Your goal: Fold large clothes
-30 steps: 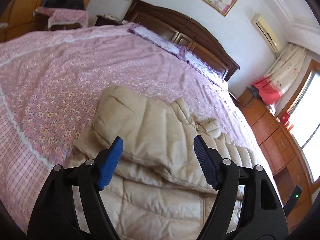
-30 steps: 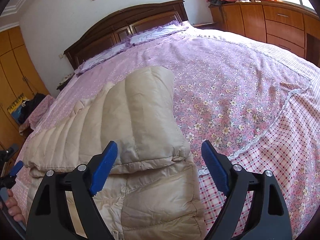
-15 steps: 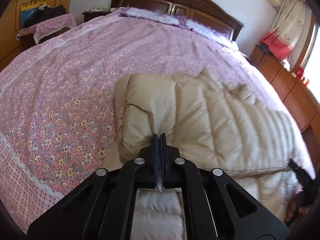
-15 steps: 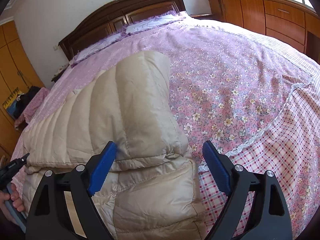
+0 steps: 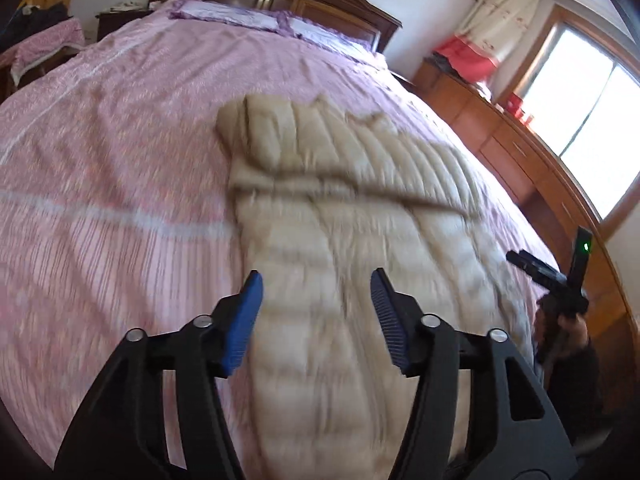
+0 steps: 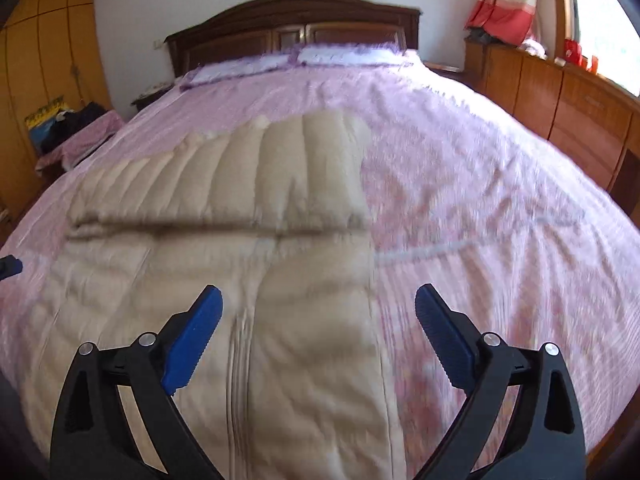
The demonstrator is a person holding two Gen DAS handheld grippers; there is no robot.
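Note:
A beige quilted down coat [image 5: 344,208] lies flat on the pink bed, its upper part folded down over the body, its zipper running toward me in the right wrist view [image 6: 256,240]. My left gripper [image 5: 316,312] is open and empty, hovering above the coat's near left side. My right gripper [image 6: 318,332] is open and empty above the coat's near right edge. The right gripper also shows at the far right of the left wrist view [image 5: 552,276]. Both views are motion-blurred.
The pink floral bedspread [image 6: 480,200] covers the bed, with a dark wooden headboard [image 6: 292,28] and pillows at the far end. Wooden cabinets [image 6: 560,104] run along the right under a window. A cluttered side table [image 6: 68,136] stands at the left.
Both grippers have pulled back and up from the coat. The left gripper, shut half a second ago, has opened. The right gripper stayed open.

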